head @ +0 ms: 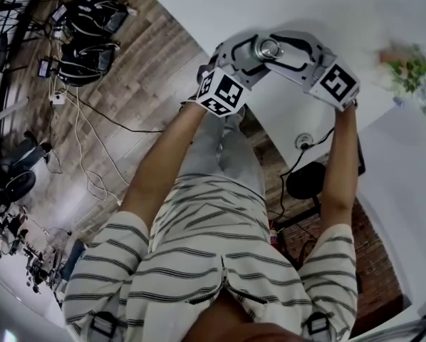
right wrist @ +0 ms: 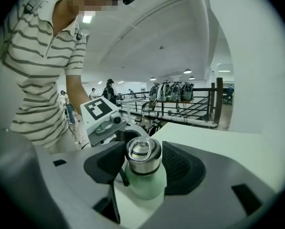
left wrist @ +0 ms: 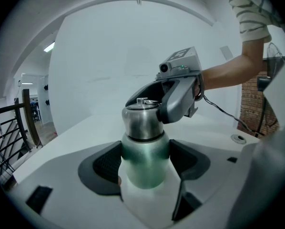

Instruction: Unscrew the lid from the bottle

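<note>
**A:** Bottle [left wrist: 145,171] upright at the white table [left wrist: 71,140]. The left gripper [left wrist: 145,159] is clamped on its green body, pads [left wrist: 106,163] tight on both sides. That's the left gripper view's picture.

**B:** The head view hides that body. It only shows a round steel top between the two grippers.

**A:** The right gripper view fills the rest in: the right gripper [right wrist: 143,163] is closed round the steel lid [right wrist: 143,160], gripping its sides.

**B:** And the small loop [right wrist: 141,149] on top of the lid is clearest there.

Hand-held gripper [left wrist: 146,166] clamping green bottle [left wrist: 143,159], steel lid [left wrist: 140,123]
</note>
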